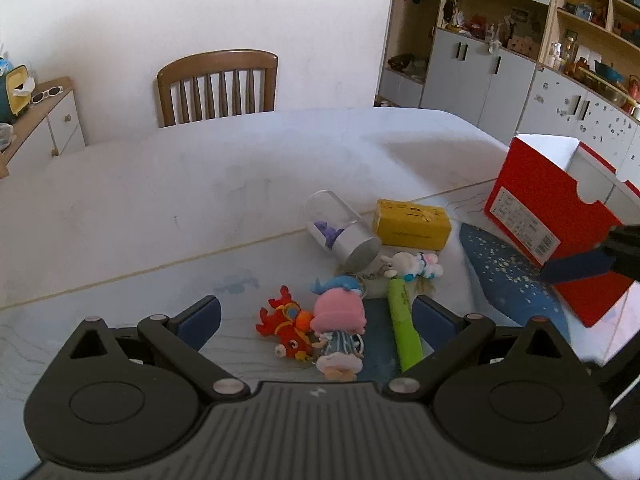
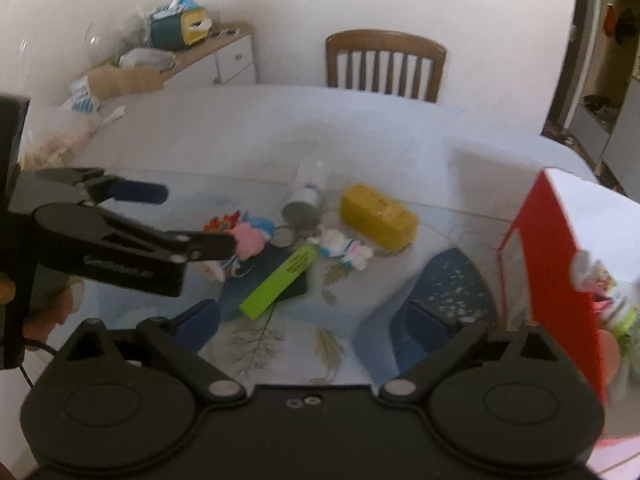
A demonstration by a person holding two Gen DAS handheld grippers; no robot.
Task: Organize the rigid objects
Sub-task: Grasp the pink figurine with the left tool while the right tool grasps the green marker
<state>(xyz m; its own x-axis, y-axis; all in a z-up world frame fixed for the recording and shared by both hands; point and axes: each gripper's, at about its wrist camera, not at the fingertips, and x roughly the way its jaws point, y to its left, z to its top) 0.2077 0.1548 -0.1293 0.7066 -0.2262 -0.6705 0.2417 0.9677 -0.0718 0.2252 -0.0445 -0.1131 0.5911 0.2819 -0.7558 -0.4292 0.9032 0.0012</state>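
Observation:
Small toys lie on the white table [image 1: 160,200]. My left gripper [image 1: 316,316] is open, its jaws on either side of a pink-haired figurine [image 1: 340,320], a red dragon toy [image 1: 286,326] and a green bar [image 1: 404,328]. Beyond lie a clear tube [image 1: 340,226], a yellow box [image 1: 412,224] and a white bunny keychain [image 1: 416,266]. My right gripper [image 2: 316,320] is open and empty above the table, nearer than the green bar [image 2: 280,282] and yellow box [image 2: 378,216]. The left gripper shows in the right wrist view [image 2: 192,216].
An open red box [image 1: 548,216] stands at the right, with toys inside [image 2: 604,292]. A blue speckled mat [image 1: 512,280] lies beside it. A wooden chair [image 1: 218,86] stands behind the table. Shelves [image 1: 500,40] fill the right wall, a sideboard [image 1: 44,120] the left.

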